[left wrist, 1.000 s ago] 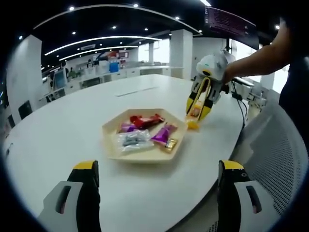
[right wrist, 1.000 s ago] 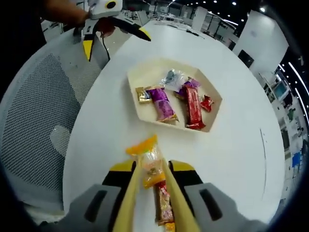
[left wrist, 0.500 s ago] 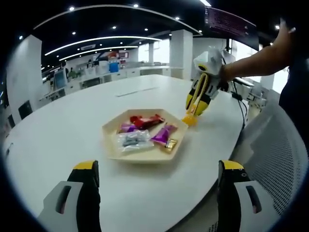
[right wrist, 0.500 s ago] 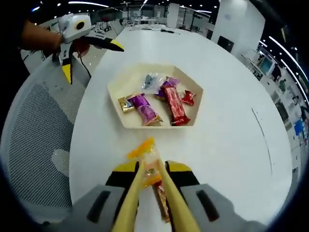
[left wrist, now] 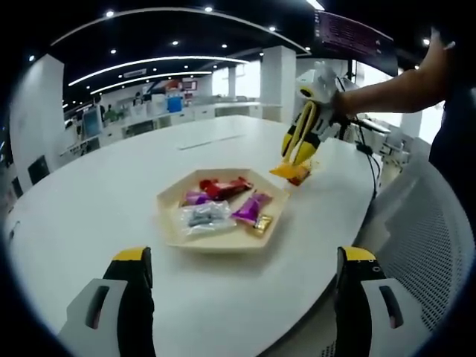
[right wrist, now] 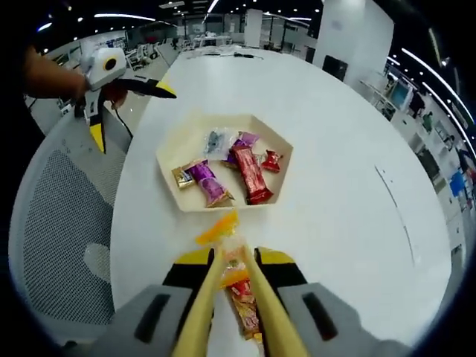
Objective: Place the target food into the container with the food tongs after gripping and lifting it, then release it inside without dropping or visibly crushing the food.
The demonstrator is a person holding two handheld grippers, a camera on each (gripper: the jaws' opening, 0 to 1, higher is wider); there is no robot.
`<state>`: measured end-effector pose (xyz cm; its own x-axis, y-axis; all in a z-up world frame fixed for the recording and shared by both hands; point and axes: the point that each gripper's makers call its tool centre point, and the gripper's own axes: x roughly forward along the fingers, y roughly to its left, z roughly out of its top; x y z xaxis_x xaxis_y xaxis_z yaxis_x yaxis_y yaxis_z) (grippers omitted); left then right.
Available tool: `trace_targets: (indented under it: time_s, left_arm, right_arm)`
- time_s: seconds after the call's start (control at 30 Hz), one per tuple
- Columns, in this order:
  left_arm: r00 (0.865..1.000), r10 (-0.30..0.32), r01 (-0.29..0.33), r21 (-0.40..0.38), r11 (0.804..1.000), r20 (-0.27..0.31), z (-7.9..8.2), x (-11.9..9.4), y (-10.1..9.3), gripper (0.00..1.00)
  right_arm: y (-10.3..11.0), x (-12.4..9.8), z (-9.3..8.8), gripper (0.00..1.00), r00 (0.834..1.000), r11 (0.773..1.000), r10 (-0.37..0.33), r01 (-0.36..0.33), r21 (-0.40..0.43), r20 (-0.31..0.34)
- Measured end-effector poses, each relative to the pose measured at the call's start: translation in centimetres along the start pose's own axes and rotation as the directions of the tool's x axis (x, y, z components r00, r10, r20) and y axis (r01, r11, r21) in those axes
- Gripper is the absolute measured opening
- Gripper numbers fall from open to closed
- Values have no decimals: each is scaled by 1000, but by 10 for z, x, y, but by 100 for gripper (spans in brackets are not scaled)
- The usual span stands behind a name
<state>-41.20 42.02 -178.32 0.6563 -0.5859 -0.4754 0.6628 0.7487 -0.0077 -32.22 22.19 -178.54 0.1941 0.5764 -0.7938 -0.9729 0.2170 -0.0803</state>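
Observation:
A pale hexagonal tray [left wrist: 223, 239] on the round white table holds several wrapped snacks, among them a red bar [right wrist: 251, 175] and a purple packet [right wrist: 204, 182]. My right gripper [right wrist: 234, 260] is shut on wooden food tongs [right wrist: 202, 301], whose tips pinch an orange snack packet [right wrist: 219, 229] held in the air just short of the tray [right wrist: 190, 145]. In the left gripper view the right gripper [left wrist: 301, 141] hangs that packet [left wrist: 291, 172] by the tray's far right corner. My left gripper [left wrist: 242, 268] is open and empty near the table's edge, also seen as the left gripper [right wrist: 130, 111].
The white table [right wrist: 349, 201] curves away past the tray. A grey mesh chair [right wrist: 59, 216] stands at its edge, under the left gripper. A person's arm [left wrist: 387, 89] reaches in holding the right gripper. A dark cable [left wrist: 368, 152] lies on the table behind it.
The right gripper has lifted the tongs and the orange packet off the table and brought them up beside the tray. The left gripper has stayed put.

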Motion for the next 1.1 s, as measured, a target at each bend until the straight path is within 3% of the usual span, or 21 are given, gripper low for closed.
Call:
trace_targets:
  time_s: [0.27,0.73,1.1]
  left_arm:
    - [1000,3,-3,0,1000,9,2,-1,1,100]
    - [1000,15,-15,6,1000,15,4,-2,2,100]
    - [1000,12,-12,4,1000,21,5,-2,1,100]
  right_arm:
    - [-3,-1,22,20,1000,1000,-4,4,-22,8]
    - [-1,11,91,21,999,996,17,-14,-88,33]
    - [-1,30,127,21,999,995,27,-23,-95,38]
